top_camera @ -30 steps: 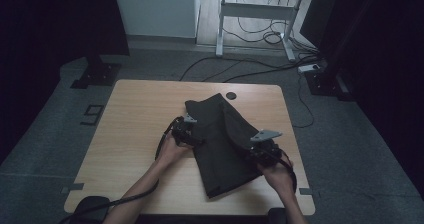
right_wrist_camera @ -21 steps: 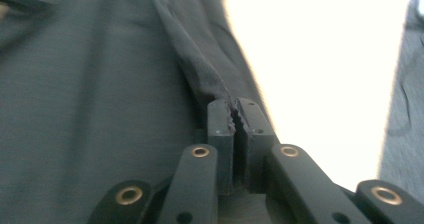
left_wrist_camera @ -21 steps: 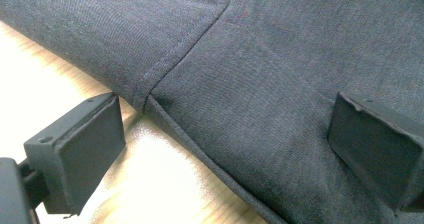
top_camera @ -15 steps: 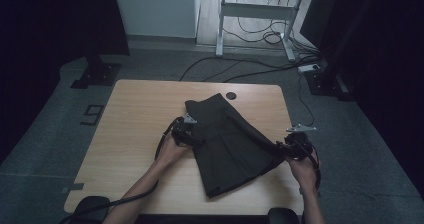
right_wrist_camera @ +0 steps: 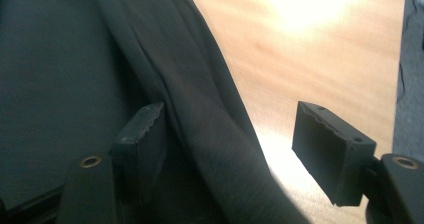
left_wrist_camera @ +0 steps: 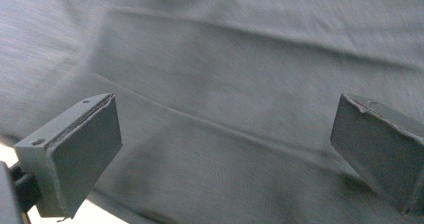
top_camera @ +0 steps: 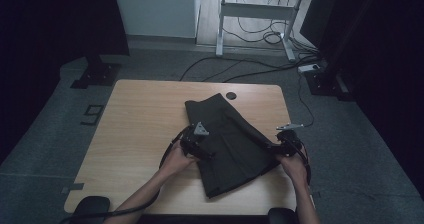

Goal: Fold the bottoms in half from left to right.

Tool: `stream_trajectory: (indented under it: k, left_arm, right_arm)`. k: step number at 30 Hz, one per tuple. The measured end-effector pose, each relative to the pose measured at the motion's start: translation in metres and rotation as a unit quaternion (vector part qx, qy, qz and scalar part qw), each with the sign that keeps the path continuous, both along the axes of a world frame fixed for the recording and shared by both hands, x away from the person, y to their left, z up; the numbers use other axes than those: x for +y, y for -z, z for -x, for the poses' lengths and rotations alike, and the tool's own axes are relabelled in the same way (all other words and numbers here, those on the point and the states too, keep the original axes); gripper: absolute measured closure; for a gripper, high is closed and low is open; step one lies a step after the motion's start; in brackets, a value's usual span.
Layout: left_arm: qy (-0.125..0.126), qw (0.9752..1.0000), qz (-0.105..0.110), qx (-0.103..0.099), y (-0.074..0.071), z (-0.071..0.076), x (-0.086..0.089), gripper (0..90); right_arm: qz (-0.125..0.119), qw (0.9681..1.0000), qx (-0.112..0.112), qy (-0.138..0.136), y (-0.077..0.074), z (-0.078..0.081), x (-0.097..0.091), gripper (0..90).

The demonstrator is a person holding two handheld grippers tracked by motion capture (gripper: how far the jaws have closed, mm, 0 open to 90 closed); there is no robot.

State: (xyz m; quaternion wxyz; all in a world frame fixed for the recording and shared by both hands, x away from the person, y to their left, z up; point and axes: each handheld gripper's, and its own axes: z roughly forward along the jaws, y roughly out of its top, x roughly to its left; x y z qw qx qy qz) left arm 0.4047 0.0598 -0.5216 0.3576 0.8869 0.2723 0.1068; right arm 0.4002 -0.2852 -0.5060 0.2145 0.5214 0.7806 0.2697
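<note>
The step in hand looks like folding or smoothing a dark garment (top_camera: 225, 144), and doing it well seems to call for a clean new grip on its right edge. The right gripper (right_wrist_camera: 227, 149) has just been opening its jaws; they stand spread, with a thick rolled fold of the cloth between them, one jaw lying against it but not pinching. It would be wise to seat that fold deep between the jaws before closing, so both layers come along together. The left gripper (left_wrist_camera: 225, 149) hovers low above the cloth with its jaws wide apart, holding nothing; pressing down there could keep the piece from sliding.

The garment lies in the middle of the wooden table (top_camera: 145, 119), at the centre of the high view, slanting from upper left to lower right. It is dark grey, finely woven, with long straight creases and a bulky folded edge on its right side.
</note>
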Motion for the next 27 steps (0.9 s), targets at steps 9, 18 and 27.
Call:
stream_trajectory:
  k: [9,18,27]
  left_arm:
    - [0.002,0.9995,-0.03,-0.01,0.021,0.012,-0.006,0.0]
    - [-0.003,0.9989,-0.045,-0.013,0.02,0.011,0.008,0.0]
    - [-0.039,0.9986,-0.036,0.01,0.021,0.003,0.049,0.0]
  right_arm:
    - [0.002,0.9995,0.016,0.029,0.03,0.003,-0.017,28.4]
    - [0.029,0.999,0.032,-0.004,0.025,0.02,-0.002,31.3]
    - [0.021,0.9962,0.051,-0.067,0.024,0.044,0.026,32.4]
